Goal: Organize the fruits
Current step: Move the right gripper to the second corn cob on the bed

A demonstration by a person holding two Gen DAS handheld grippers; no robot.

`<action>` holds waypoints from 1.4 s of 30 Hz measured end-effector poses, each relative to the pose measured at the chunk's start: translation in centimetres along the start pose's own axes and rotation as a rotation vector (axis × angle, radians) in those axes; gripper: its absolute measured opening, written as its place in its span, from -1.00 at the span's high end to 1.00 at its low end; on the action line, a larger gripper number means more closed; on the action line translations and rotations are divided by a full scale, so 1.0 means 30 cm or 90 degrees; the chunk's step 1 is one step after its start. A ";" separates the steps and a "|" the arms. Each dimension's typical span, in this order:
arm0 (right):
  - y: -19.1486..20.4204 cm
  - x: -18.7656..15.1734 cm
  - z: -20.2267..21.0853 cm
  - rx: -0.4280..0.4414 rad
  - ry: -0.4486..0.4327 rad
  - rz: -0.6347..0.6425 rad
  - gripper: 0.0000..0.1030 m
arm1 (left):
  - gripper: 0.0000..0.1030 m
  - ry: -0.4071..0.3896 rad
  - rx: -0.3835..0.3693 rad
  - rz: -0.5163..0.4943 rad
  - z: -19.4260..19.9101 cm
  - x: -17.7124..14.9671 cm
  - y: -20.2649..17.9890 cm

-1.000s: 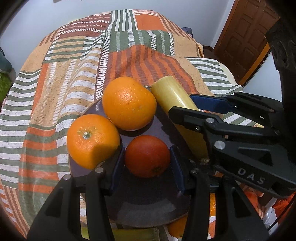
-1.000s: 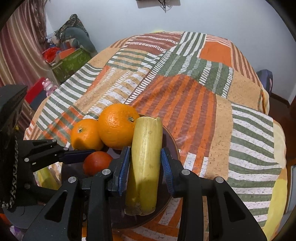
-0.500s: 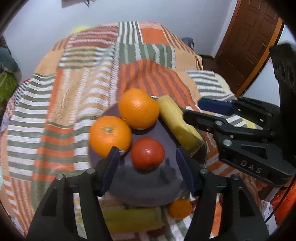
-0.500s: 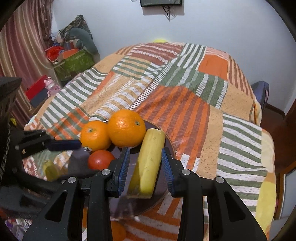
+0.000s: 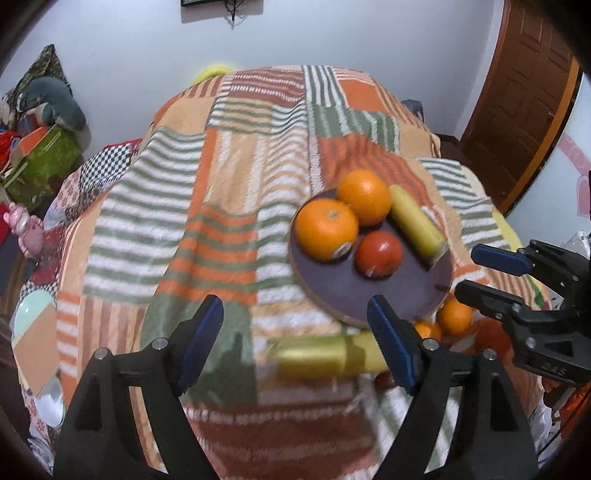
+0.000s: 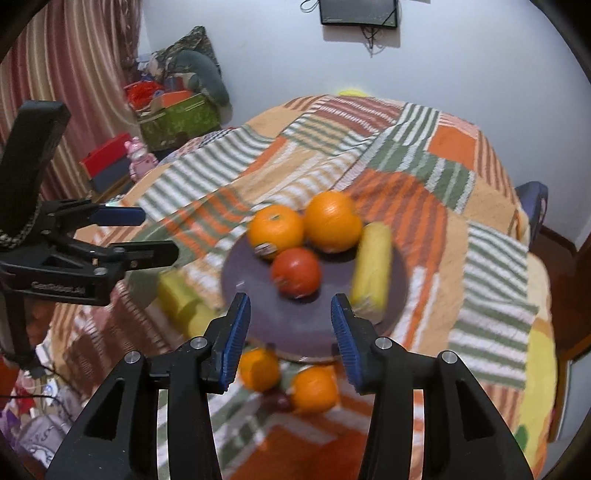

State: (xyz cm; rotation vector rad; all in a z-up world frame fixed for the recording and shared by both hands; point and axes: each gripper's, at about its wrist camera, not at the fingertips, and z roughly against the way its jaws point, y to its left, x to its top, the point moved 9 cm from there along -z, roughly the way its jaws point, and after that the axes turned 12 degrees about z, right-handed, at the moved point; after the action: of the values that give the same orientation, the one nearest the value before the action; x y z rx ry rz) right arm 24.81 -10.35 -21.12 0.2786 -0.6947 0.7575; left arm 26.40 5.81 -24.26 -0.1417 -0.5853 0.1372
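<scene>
This is a bedroom in a home. A bed [image 6: 424,177] with a striped patchwork blanket [image 5: 229,206] fills the room. Behind the bed is a white wall [image 6: 277,55] with a small dark screen [image 6: 359,13] on it. To the left of the bed are a striped curtain [image 6: 74,74], a green box [image 6: 181,120] with soft toys [image 6: 201,64] on top, and a pink toy [image 6: 139,157]. To the right of the bed is a brown wooden door [image 5: 524,92].

Patchwork striped blanket [image 5: 236,206] is spread over the bed. Brown wooden door [image 5: 524,103] is seen at right. Green box [image 6: 181,118] and pink toy [image 6: 138,157] are seen by the striped curtain [image 6: 74,66]. Dark screen [image 6: 358,13] is mounted on the white wall [image 6: 461,55].
</scene>
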 end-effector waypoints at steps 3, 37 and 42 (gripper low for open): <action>0.055 -0.013 -0.019 0.020 0.005 -0.007 0.18 | -0.56 0.005 -0.005 0.008 0.001 -0.041 0.034; 0.194 -0.061 -0.131 0.092 0.057 -0.040 0.49 | -0.19 0.062 -0.106 -0.023 -0.086 -0.162 -0.005; 0.240 -0.024 -0.088 0.086 0.032 -0.003 0.65 | -0.07 0.036 -0.093 -0.053 -0.032 -0.152 -0.056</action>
State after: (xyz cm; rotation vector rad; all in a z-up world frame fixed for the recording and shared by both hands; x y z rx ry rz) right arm 20.58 -4.42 -23.64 0.3838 -0.5965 0.8052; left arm 23.33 3.29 -27.23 -0.2617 -0.5443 0.0099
